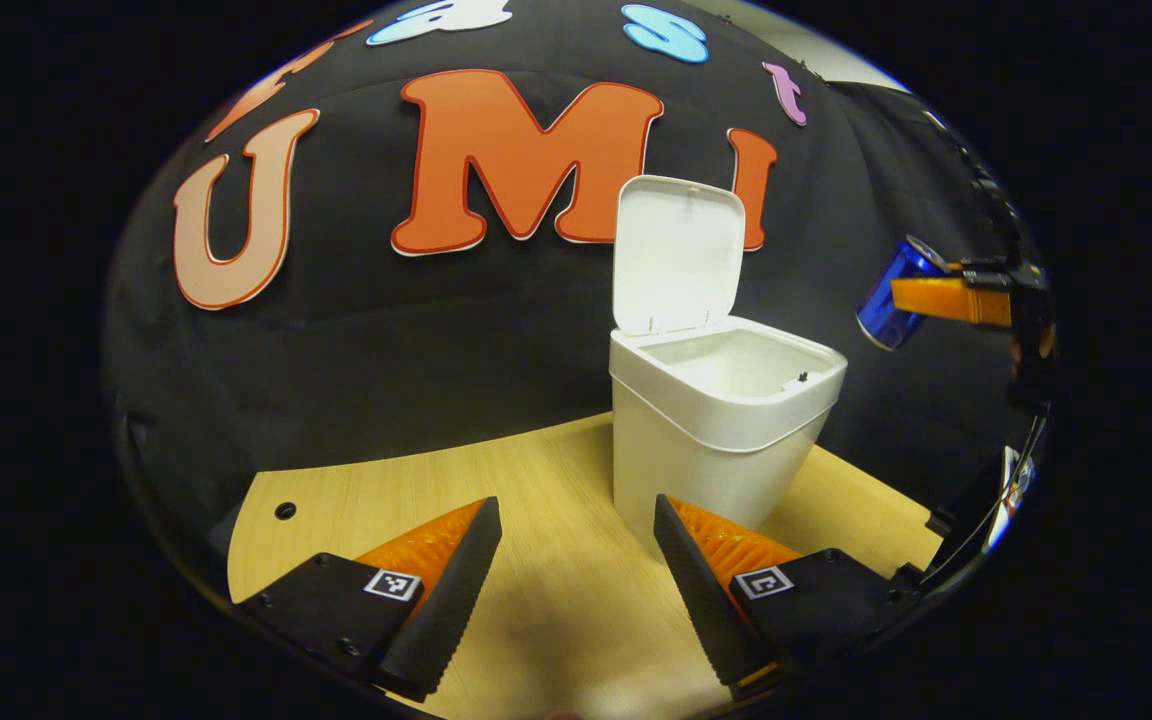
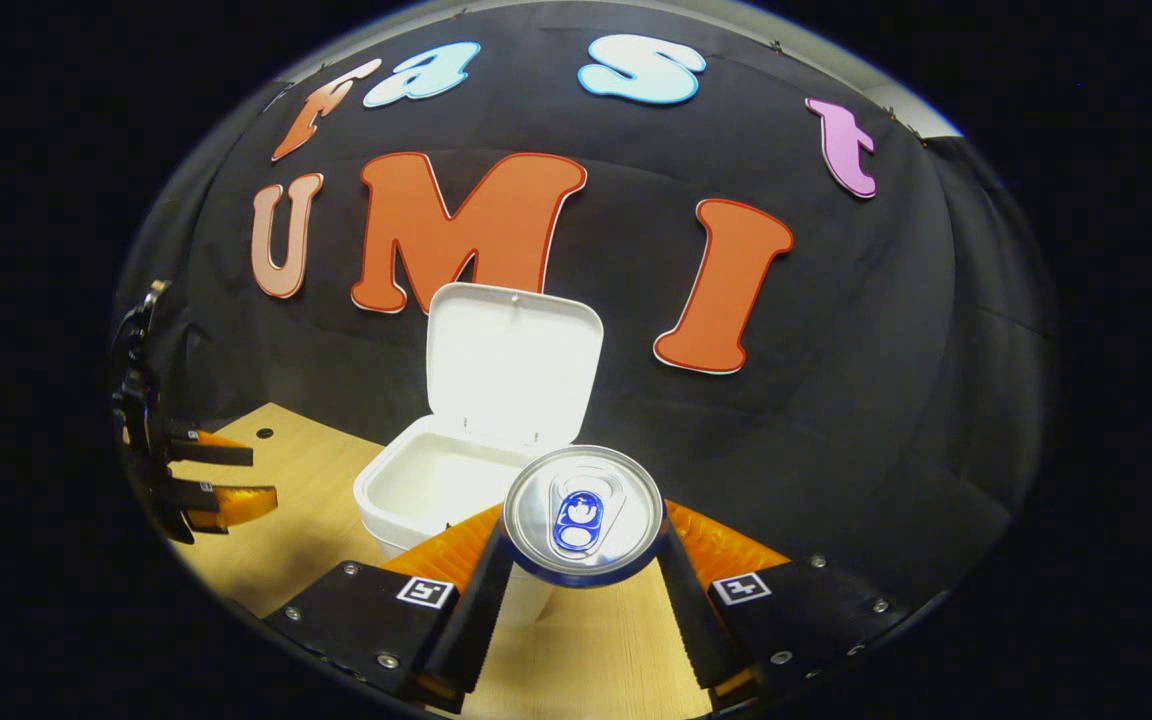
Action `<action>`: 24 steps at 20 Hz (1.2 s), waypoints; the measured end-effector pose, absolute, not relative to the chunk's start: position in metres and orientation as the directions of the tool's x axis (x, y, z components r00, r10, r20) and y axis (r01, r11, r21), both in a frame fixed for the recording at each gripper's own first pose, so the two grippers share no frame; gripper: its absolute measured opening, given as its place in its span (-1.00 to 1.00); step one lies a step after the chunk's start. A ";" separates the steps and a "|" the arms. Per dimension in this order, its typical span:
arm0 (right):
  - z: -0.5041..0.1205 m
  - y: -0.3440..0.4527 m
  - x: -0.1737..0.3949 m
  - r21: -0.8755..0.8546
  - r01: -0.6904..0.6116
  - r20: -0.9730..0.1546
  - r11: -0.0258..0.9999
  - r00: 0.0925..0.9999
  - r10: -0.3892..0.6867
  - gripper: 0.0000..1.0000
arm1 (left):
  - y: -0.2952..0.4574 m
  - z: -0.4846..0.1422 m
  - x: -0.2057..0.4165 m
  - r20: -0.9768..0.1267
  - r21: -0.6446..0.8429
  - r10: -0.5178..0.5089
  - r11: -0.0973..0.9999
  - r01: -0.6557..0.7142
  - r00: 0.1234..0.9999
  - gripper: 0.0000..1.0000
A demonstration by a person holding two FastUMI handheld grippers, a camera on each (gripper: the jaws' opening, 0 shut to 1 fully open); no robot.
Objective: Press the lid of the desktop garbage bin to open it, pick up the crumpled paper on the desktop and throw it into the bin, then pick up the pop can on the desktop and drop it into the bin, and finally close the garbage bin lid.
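In the left gripper view, my left gripper (image 1: 576,560) is wide open with nothing in it, low over the table (image 1: 556,480). The bin (image 1: 721,420) stands just ahead, near the far edge, with its lid (image 1: 678,255) up. Off to the side, up in the air, I see the right gripper (image 1: 936,297) holding the can (image 1: 891,300).

In the right gripper view, my right gripper (image 2: 584,580) is closed on the can (image 2: 583,515), one finger on each side. The open bin (image 2: 436,480) sits just behind and below the can. The left gripper (image 2: 226,475) is over the table's (image 2: 596,650) far side edge.
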State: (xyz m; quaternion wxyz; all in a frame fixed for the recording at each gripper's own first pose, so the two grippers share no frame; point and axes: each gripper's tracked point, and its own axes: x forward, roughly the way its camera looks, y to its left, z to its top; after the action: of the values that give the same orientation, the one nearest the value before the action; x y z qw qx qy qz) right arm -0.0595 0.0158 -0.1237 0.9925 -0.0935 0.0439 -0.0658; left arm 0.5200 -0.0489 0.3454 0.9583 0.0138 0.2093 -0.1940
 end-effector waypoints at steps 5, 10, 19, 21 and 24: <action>-0.111 0.029 -0.037 -0.174 0.083 -0.040 0.981 0.995 -0.091 0.58 | -0.031 0.326 0.501 -0.424 -0.006 -0.309 0.941 0.339 0.851 0.93; -0.109 0.052 -0.016 -0.187 0.032 -0.027 0.982 0.999 -0.038 0.59 | -0.008 0.306 0.476 -0.455 0.007 -0.238 0.963 0.271 0.858 0.96; -0.135 0.080 0.021 -0.193 -0.030 -0.081 0.981 0.997 0.014 0.59 | 0.030 0.275 0.432 -0.515 0.005 -0.150 0.984 0.177 0.844 1.00; -0.144 0.082 0.025 -0.181 -0.036 -0.099 0.983 0.995 0.018 0.59 | 0.036 0.277 0.432 -0.510 0.009 -0.129 0.988 0.155 0.850 0.99; -0.156 0.085 0.032 -0.176 -0.041 -0.119 0.984 0.993 0.020 0.59 | 0.047 0.280 0.428 -0.502 0.020 -0.105 0.991 0.133 0.858 0.99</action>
State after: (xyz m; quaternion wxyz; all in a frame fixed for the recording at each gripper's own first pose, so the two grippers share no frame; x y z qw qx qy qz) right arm 0.0321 0.0851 -0.1557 0.9942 -0.0892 0.0585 0.0152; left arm 0.4284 0.0472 0.2800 0.9636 0.0272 0.2588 -0.0618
